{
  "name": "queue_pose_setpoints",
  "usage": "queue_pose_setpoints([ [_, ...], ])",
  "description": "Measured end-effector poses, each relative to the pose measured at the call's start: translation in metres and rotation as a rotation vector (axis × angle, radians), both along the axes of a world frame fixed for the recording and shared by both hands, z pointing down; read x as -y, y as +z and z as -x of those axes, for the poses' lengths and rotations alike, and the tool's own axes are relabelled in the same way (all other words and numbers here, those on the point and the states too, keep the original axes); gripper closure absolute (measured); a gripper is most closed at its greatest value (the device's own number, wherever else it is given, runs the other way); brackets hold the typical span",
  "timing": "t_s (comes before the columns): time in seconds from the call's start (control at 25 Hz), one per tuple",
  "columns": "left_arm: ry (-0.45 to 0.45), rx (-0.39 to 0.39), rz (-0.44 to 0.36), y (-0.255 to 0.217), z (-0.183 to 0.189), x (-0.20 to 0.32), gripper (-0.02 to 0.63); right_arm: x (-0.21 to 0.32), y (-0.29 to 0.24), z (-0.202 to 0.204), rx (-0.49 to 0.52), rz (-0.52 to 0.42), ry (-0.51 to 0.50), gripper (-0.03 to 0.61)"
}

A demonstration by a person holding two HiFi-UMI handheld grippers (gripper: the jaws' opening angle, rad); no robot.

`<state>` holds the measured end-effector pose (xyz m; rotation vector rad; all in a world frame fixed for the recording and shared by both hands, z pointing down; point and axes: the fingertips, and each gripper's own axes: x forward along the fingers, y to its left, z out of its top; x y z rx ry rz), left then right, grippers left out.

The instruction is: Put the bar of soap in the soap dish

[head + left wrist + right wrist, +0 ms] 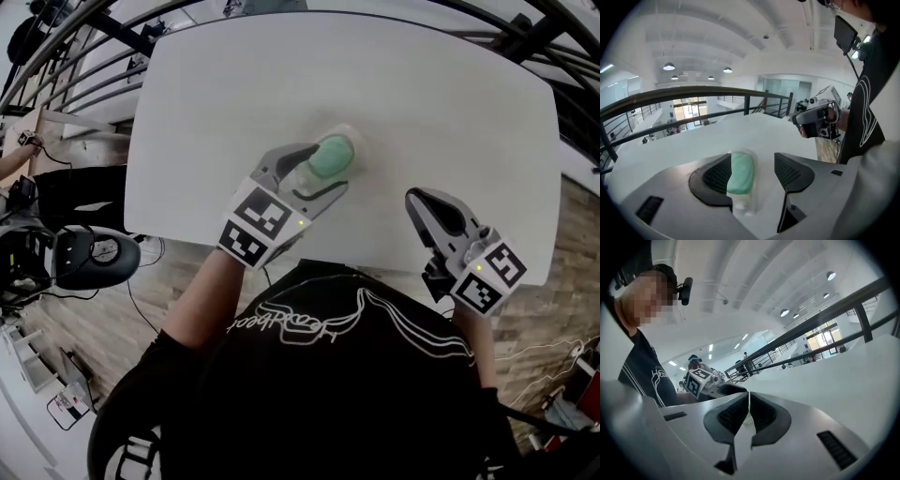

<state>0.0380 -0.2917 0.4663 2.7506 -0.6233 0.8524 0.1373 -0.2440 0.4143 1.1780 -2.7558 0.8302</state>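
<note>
Seeing soap (pixel 330 157) lying in the clear dish (pixel 351 133) on the table (pixel 450 112). Holding left gripper (pixel 330 169) jaws wide apart around the soap, not pinching it. Holding right gripper (pixel 414 197) jaws closed on nothing. Probably best: backing the left gripper off straight, avoiding nudging the dish. Finding no labels; failing to read the shirt's script.

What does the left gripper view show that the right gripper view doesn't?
Only the left gripper view shows the green soap lying in its clear soap dish, between the open jaws of the left gripper. Only the right gripper view shows the right gripper shut with nothing in it, and the camera on the person's head. Both show the white table, the dark railing, and the other gripper off to one side.
</note>
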Motion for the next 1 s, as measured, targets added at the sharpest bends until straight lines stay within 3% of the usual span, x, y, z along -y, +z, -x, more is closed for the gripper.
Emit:
queue_pose_setpoints([
  [0.08,-0.006,-0.041,-0.012,-0.013,0.008,-0.016,0.325,-0.011,-0.009,0.002,-0.017,-0.036,0.002,0.561],
  [0.24,-0.088,-0.19,-0.042,-0.066,0.019,-0.043,0.406,-0.039,-0.046,0.007,-0.061,-0.138,-0.023,0.561],
  [0.52,-0.13,-0.328,-0.081,-0.135,0.017,-0.077,0.601,-0.055,-0.097,0.029,-0.105,-0.239,-0.121,0.561],
  [0.8,-0.024,-0.387,-0.048,-0.16,0.008,-0.139,0.606,-0.094,-0.121,0.056,-0.127,-0.288,-0.232,0.561],
  [1.0,0.018,-0.443,-0.015,-0.168,0.008,-0.164,0.606,-0.11,-0.116,0.065,-0.08,-0.235,-0.25,0.561],
])
